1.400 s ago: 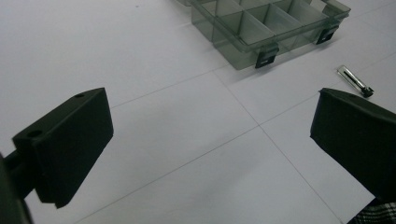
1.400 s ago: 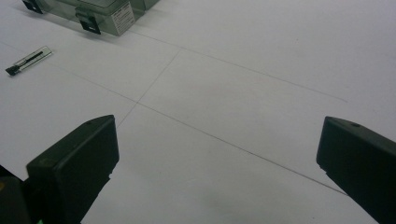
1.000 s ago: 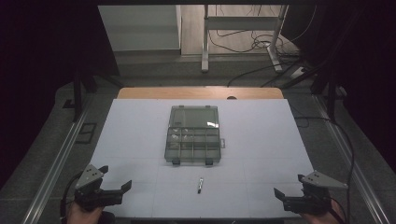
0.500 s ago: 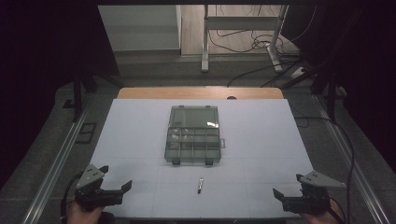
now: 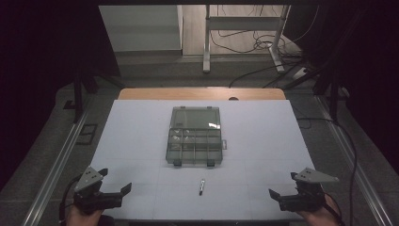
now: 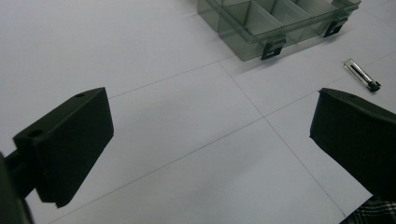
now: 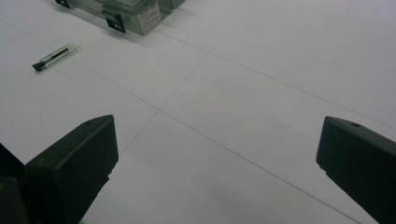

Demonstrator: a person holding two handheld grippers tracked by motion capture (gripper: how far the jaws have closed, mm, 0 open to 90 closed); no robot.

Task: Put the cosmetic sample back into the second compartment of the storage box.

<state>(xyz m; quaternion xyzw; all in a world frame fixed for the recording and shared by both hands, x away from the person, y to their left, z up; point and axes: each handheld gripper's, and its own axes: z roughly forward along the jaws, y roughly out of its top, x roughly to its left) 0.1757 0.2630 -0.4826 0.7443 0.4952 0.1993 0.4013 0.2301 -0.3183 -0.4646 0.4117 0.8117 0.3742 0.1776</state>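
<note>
Presently both tools are idling at the near edge of the white table [image 5: 141, 136], each held low in a hand that is entering from the bottom of the high view. The left gripper [image 5: 123, 190] is pointing inward with its jaws spread wide and nothing between them; the right gripper [image 5: 275, 195] is mirroring it from the opposite corner, equally wide and empty. Judged from this symmetry, the person is keeping them clear of the work.

Between them, slightly farther in, a small pen-like tool [image 5: 201, 186] is lying flat on the surface, apart from everything, apparently set out for easy pickup.

Beyond it, the clear compartment box [image 5: 194, 146] is sitting at mid-table with its lid [image 5: 195, 117] folded back, so the compartments are standing open to access from the near side.
</note>
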